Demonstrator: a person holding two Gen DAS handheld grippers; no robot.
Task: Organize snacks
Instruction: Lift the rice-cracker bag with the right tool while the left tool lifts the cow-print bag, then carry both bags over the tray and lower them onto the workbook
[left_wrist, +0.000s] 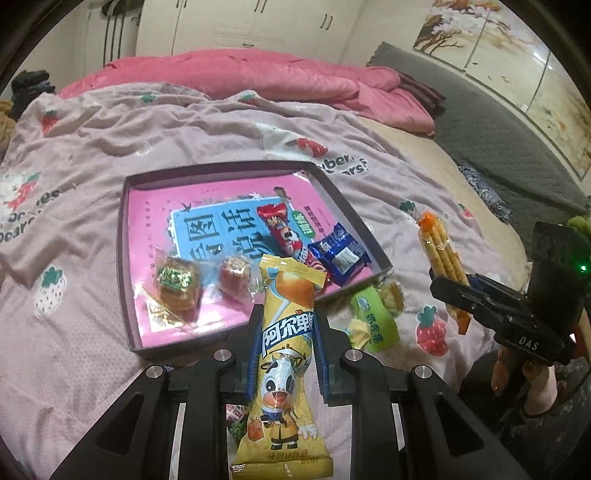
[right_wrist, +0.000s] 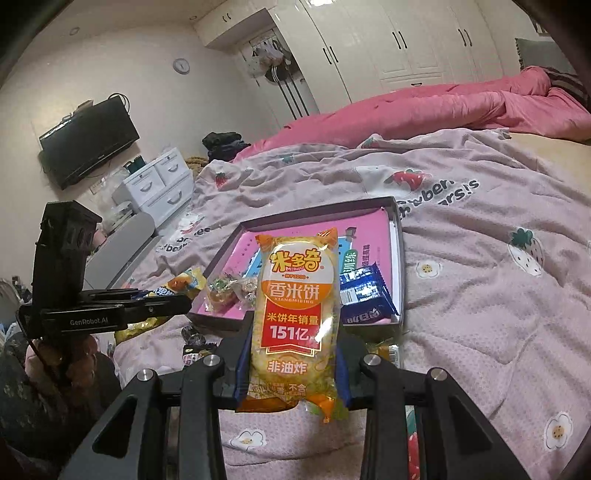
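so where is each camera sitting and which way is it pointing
Left wrist view: sits on the left hand-held gripper, looking forward and down over the bed at the shallow box; its fingers clamp a yellow lollipop packet, and the right hand-held gripper shows at right.
Right wrist view: sits on the right hand-held gripper, facing the same box and the wardrobe behind; it grips a rice cracker packet, with the left hand-held gripper at left.
Shared: box, blue packet, pink quilt.
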